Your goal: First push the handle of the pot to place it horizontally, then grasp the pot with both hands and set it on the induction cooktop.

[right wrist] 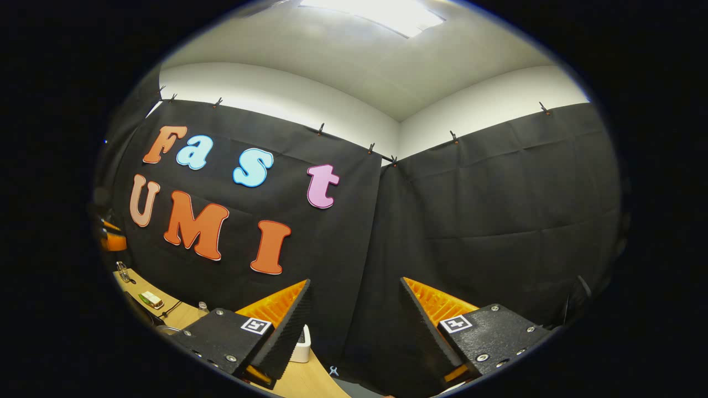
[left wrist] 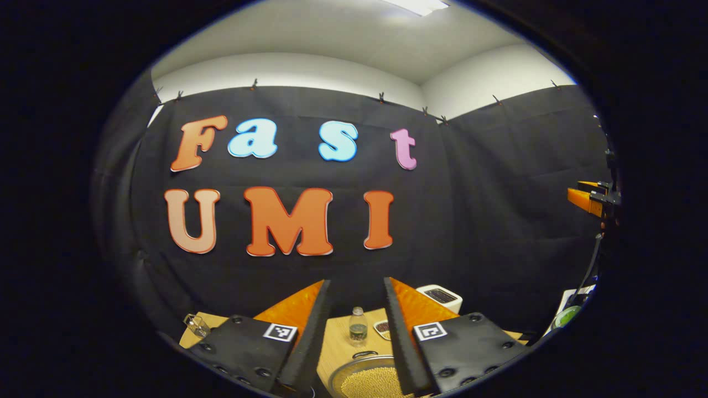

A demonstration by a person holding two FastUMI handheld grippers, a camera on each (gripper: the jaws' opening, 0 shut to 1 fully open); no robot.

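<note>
Low between my left gripper's fingers sits the pot [left wrist: 338,375], a round metal vessel filled with yellowish grains, with a small dark loop at its far rim. My left gripper [left wrist: 357,281] is open and held above the pot's near side, tilted up toward the booth wall, with nothing between its fingers. My right gripper [right wrist: 355,281] is also open and empty, aimed at the corner of the wall. The right gripper [left wrist: 593,200] also shows far off at the right edge of the left gripper view, and the left gripper [right wrist: 110,237] at the left edge of the right gripper view.
On the wooden table [left wrist: 332,337] beyond the pot stand a small clear bottle [left wrist: 358,326], a little dish [left wrist: 381,329], a white box-shaped appliance [left wrist: 441,298] and a glass [left wrist: 196,325]. A green object [left wrist: 567,316] lies at the right. The white appliance [right wrist: 302,345] stands near the wall.
</note>
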